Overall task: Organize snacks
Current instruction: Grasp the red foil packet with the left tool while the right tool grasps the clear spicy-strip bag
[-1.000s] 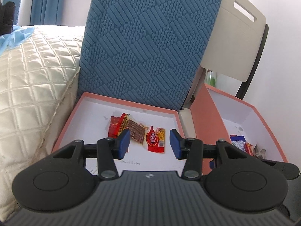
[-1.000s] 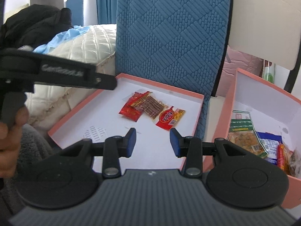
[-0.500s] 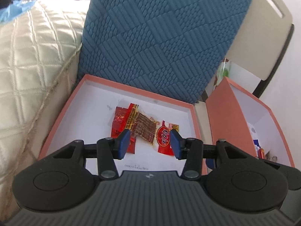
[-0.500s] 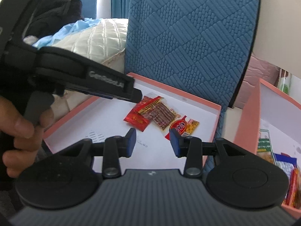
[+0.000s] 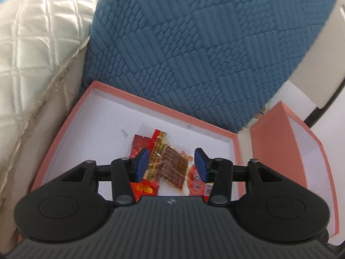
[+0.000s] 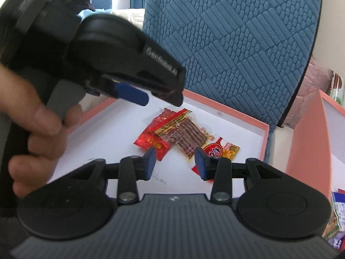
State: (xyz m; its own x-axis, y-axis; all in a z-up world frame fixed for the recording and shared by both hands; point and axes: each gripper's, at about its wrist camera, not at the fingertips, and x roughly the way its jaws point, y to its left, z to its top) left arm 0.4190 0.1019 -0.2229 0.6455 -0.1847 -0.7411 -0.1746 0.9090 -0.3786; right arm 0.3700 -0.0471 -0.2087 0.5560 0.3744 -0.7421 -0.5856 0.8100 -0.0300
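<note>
Three snack packets lie together in a shallow pink-rimmed white tray (image 5: 64, 127): a clear pack of brown meat strips (image 5: 172, 166) (image 6: 187, 133), a red foil packet (image 5: 140, 144) (image 6: 151, 140) under it, and a red-and-yellow packet (image 5: 195, 181) (image 6: 222, 151) to the right. My left gripper (image 5: 171, 165) hovers open just above the meat strips with nothing between its blue pads. In the right wrist view the left gripper (image 6: 138, 97) is held by a hand above the tray's left side. My right gripper (image 6: 174, 161) is open and empty, short of the packets.
A tall blue quilted cushion (image 5: 204, 54) stands behind the tray. A deeper pink box (image 6: 308, 151) to the right holds more packets (image 6: 338, 215). A cream quilted bedspread (image 5: 32, 54) lies to the left. A beige chair back (image 5: 323, 64) is at the far right.
Both grippers have moved forward and down toward the tray; the packets look larger and nearer. The left gripper now sits over the meat strips. Neither jaw opening has changed.
</note>
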